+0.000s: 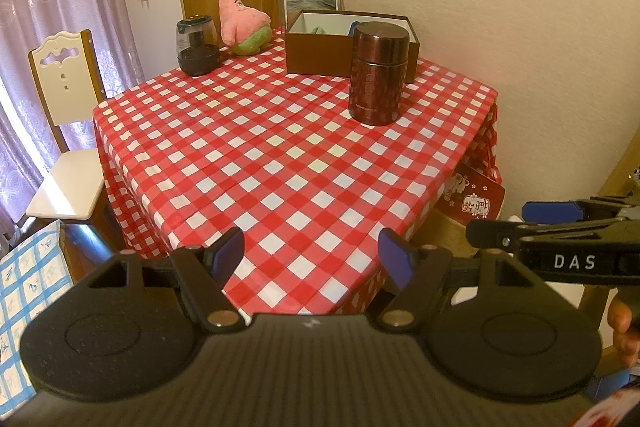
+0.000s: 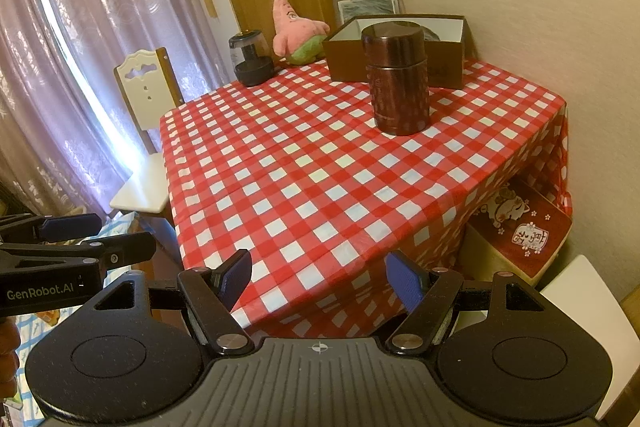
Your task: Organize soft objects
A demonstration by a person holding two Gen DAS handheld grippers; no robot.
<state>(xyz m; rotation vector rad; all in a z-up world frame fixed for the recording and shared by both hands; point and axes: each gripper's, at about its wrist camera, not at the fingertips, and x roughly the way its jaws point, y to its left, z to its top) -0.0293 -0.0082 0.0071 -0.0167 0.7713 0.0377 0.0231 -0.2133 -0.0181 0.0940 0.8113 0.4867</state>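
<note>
A pink and green starfish plush (image 1: 240,21) (image 2: 296,31) sits upright at the far edge of the red-checked table (image 1: 280,155) (image 2: 320,179). Beside it stands an open brown box (image 1: 320,55) (image 2: 348,63) with something green and something blue inside. My left gripper (image 1: 312,259) is open and empty over the table's near corner. My right gripper (image 2: 320,283) is open and empty, also at the near corner. The right gripper's fingers (image 1: 552,211) show at the left wrist view's right edge; the left gripper's fingers (image 2: 72,227) show at the right wrist view's left edge.
A brown metal canister (image 1: 378,75) (image 2: 400,79) stands in front of the box. A dark-based glass jar (image 1: 196,47) (image 2: 250,61) stands left of the plush. A white chair (image 1: 68,115) (image 2: 148,131) is at the table's left. A red cat-print box (image 2: 520,227) sits under the table's right side.
</note>
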